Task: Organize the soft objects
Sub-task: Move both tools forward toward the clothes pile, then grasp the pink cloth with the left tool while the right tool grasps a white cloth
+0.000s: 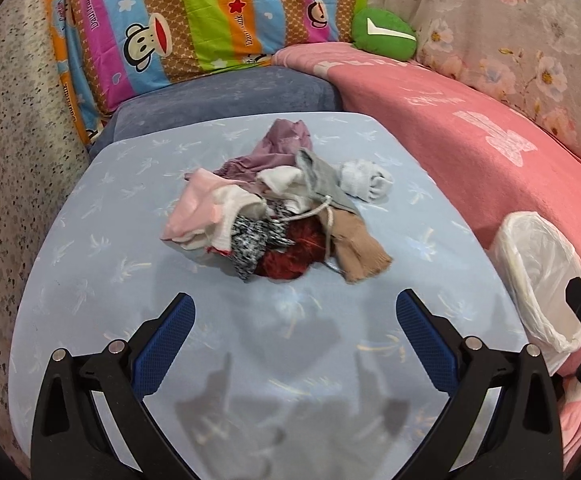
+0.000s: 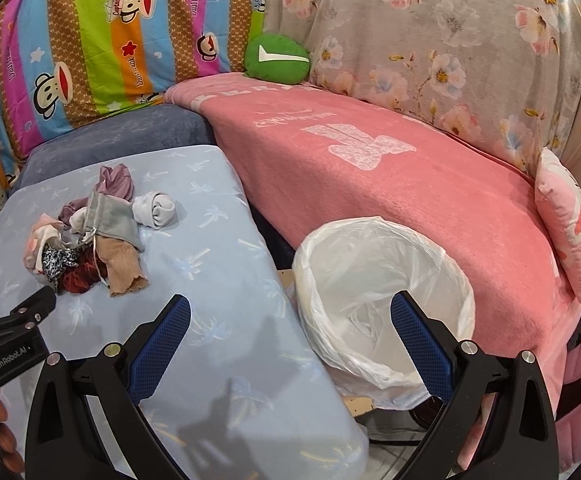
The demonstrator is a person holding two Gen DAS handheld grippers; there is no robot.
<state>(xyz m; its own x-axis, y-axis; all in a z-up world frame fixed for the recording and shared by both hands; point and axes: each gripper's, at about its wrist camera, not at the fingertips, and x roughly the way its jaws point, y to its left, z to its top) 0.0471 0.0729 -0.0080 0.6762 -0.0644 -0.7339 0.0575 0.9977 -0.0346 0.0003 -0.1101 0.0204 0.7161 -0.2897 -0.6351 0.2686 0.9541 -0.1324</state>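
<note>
Clothes pile (image 1: pixel 274 208) on blue pad (image 1: pixel 110 280); lined bin (image 2: pixel 382 300) beside.

A table (image 1: pixel 90 264) under a pale blue palm-print cover fills the lower centre; behind it, a grey-blue cushion (image 1: pixel 226 96); a striped cartoon-monkey sheet (image 1: pixel 178 20) hangs at the upper left; a pink blanket (image 2: pixel 390 184) drapes the sofa at right, with floral fabric (image 2: pixel 450 40) and a green pillow (image 2: pixel 276 58) above; speckled floor (image 1: pixel 6 160) at left.

Left gripper (image 1: pixel 295 312) jaws apart; clothes pile (image 1: pixel 278 208) ahead.
</note>
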